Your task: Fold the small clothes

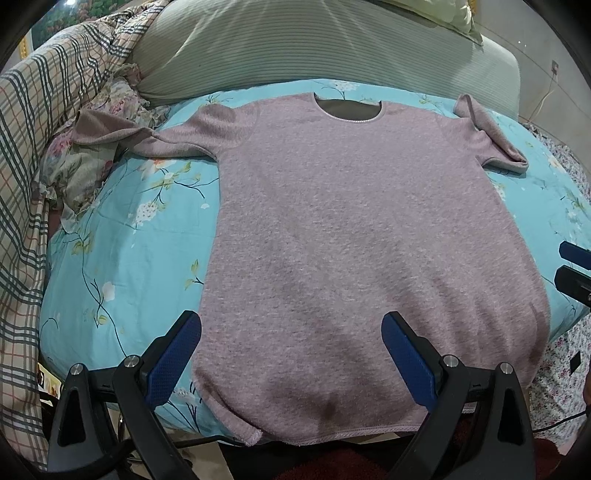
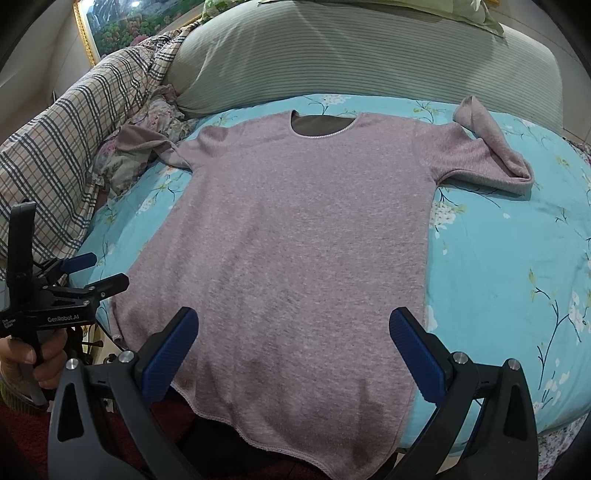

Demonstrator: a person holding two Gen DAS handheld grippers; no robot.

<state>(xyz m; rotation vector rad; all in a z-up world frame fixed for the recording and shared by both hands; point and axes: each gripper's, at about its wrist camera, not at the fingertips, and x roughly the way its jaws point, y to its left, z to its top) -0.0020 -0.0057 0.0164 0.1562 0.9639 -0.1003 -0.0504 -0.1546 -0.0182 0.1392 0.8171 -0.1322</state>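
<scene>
Mauve knit top (image 1: 354,236) flat on floral sheet (image 1: 122,266), both claws spread

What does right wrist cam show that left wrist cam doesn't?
Right wrist only: the whole left gripper from the side, open, with the hand gripping its handle, plus a gold-framed picture.

Left wrist only: just the right gripper's fingertips at the frame edge.

Both: the pink top spread flat on the blue floral sheet, neck hole away, hem over the near edge, and the grey pillow.
</scene>
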